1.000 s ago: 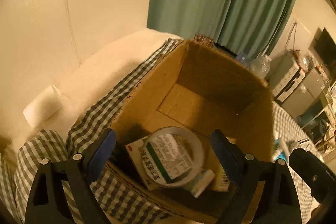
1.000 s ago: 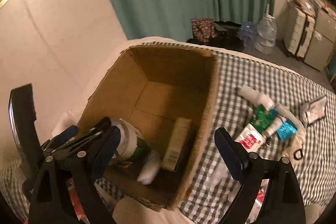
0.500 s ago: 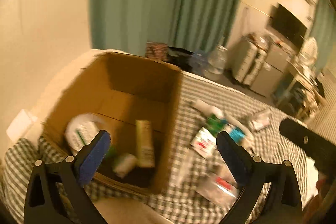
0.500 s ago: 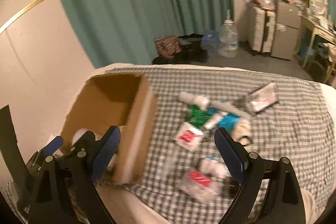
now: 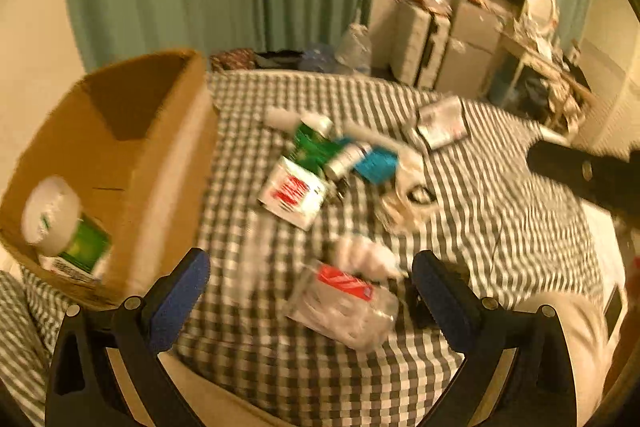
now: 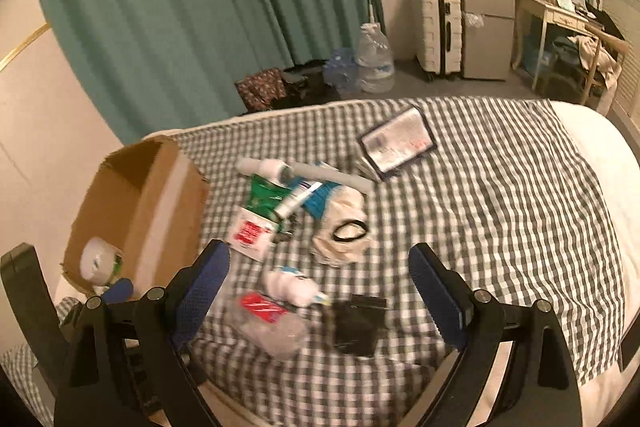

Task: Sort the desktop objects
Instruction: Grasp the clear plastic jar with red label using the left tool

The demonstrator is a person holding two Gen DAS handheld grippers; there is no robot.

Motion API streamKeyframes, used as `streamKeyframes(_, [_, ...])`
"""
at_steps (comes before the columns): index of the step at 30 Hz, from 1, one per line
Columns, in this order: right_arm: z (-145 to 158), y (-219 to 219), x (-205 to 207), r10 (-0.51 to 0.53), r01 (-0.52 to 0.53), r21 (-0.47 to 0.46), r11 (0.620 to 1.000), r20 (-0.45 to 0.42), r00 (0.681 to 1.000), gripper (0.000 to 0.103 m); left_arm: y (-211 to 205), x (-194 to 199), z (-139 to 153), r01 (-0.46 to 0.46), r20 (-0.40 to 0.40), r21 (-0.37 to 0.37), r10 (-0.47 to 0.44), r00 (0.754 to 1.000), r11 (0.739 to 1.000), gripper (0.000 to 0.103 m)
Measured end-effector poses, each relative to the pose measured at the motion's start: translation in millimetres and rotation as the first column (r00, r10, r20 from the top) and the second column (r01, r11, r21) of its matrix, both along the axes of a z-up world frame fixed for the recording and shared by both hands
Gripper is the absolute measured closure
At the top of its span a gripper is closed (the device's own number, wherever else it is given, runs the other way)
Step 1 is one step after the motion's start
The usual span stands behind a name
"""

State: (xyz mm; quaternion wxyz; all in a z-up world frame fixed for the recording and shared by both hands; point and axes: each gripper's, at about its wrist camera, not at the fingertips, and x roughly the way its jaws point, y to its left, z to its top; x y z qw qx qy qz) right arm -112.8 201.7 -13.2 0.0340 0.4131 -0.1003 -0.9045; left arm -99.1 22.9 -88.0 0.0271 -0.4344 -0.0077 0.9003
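An open cardboard box [image 5: 132, 163] stands at the left of the checked cloth [image 5: 500, 227], with a tape roll [image 5: 50, 215] and a green-and-white carton inside. Loose items lie in a heap to its right: a red-and-white box [image 6: 250, 233], a green packet [image 6: 264, 197], a blue packet [image 6: 320, 201], a beige pouch [image 6: 348, 231] and a silver pouch [image 6: 396, 143]. Nearer lie a clear bag with a red label [image 6: 268, 319] and a black object [image 6: 356, 323]. My left gripper [image 5: 308, 265] hangs open and empty above the clear bag [image 5: 344, 303]. My right gripper [image 6: 320, 255] is open and empty over the same near items.
A teal curtain [image 6: 180, 7] hangs behind the bed. Water bottles [image 6: 374, 59], a white suitcase [image 6: 438, 31], a small fridge [image 6: 486, 27] and a cluttered desk [image 6: 560, 15] stand on the floor beyond. White bedding [image 6: 592, 147] shows at the cloth's right edge.
Both views have swung right, from above the box to above the heap of loose items. The tape roll that lay between my left jaws stays in the box.
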Motion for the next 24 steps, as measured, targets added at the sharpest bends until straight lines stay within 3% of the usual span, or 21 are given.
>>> streamKeyframes(4, [-20.8,16.1,-8.3,-0.013,0.013,0.004,1.0,0.025,1.0,0.012,15.6,-5.5,-32.7,0.058,0.068,-0.017,-0.057,0.996,0.998,0.0])
streamKeyframes(8, [-45.4,27.4,-22.1,-0.012,0.015,-0.041,0.999,0.075,0.997,0.012,23.0,-12.9,-62.0,0.132,0.157,0.051,-0.139,0.978,0.99,0.0])
streamKeyframes(10, [-55.7,31.1,-28.9,-0.008,0.012,-0.052,0.999,0.089,0.996,0.012,28.4,-17.4,-71.0,0.162,0.186,0.045,-0.168,0.968,0.986,0.0])
streamKeyframes(17, [-81.0,40.4,-47.5,-0.007,0.016,-0.075,0.997,0.118,0.993,0.012,28.8,-29.0,-81.6,0.138,0.207,0.006,-0.136,0.969,0.99,0.0])
streamKeyframes(21, [-94.1,39.0,-58.1,0.006,0.004,-0.073,0.997,0.139,0.99,0.012,13.2,-46.8,-106.1,0.095,0.357,0.12,-0.132,0.925,0.988,0.0])
streamKeyframes(24, [-103.6,37.3,-67.3,0.024,-0.011,-0.088,0.996,0.148,0.989,0.012,10.1,-50.5,-108.1,0.093,0.35,0.137,-0.136,0.927,0.986,0.0])
